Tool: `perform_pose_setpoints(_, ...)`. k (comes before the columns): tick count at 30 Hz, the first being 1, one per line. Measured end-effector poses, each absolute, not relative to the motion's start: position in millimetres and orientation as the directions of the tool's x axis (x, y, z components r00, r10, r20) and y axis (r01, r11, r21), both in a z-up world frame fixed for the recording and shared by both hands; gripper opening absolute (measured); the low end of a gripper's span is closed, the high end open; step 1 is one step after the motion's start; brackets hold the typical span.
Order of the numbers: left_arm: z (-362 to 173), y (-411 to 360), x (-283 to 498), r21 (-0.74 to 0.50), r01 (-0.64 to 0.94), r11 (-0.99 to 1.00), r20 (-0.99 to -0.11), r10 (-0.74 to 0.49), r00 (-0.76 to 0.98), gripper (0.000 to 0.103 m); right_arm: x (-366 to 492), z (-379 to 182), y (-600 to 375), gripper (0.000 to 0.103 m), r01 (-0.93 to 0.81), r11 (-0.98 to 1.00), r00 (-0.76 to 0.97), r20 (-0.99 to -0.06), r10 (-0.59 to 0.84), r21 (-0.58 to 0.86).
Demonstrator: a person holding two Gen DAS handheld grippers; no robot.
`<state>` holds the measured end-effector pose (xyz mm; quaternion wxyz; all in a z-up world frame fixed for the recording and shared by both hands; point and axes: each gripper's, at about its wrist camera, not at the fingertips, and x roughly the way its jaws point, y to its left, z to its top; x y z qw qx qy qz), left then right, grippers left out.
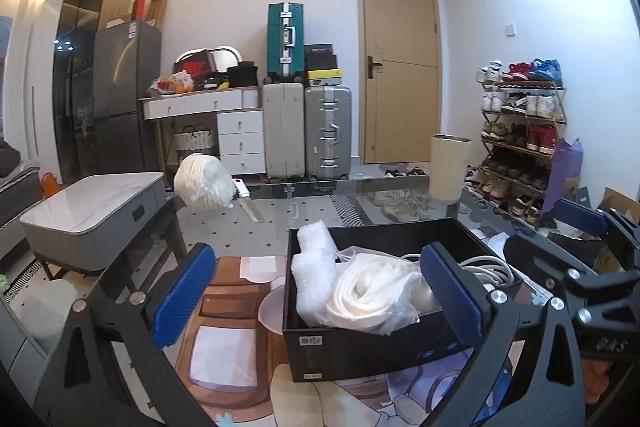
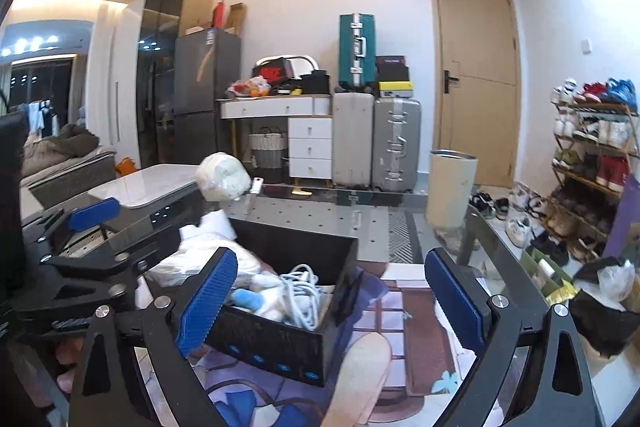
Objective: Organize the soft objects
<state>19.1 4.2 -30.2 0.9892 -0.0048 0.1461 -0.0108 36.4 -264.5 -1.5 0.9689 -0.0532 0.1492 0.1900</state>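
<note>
A black box sits on the glass table and holds a bagged white towel, a roll of bubble wrap and a white cable. In the right wrist view the box also shows a blue and white plush. A bagged white bundle lies at the table's far left corner; it also shows in the right wrist view. My left gripper is open and empty over the box's near edge. My right gripper is open and empty, just right of the box.
A cream cylinder bin stands at the table's far right. A knife lies beside the white bundle. A grey side table is to the left. A shoe rack, suitcases and a door lie beyond.
</note>
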Motion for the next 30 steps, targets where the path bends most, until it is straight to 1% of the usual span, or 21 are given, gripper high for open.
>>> perform_pose_setpoints(4,-31.4,1.3,16.7,0.000,-0.023,1.000,-0.286,0.022,0.958,0.103,37.0,-3.1,-265.0,0.097,-0.381,0.924,0.883,-0.315,0.349,-0.045)
perform_pose_setpoints(7,-31.2,0.0,14.5,0.000,-0.009,1.000,-0.281,0.009,0.960,0.103,36.2,-3.8,-265.2,0.098,-0.376,0.925,0.884,-0.314,0.345,-0.044)
perform_pose_setpoints(30,-31.7,1.3,16.2,-0.006,-0.020,1.000,-0.285,0.017,0.958,0.103,33.4,-3.9,-267.5,0.098,-0.366,0.929,0.891,-0.309,0.333,-0.054)
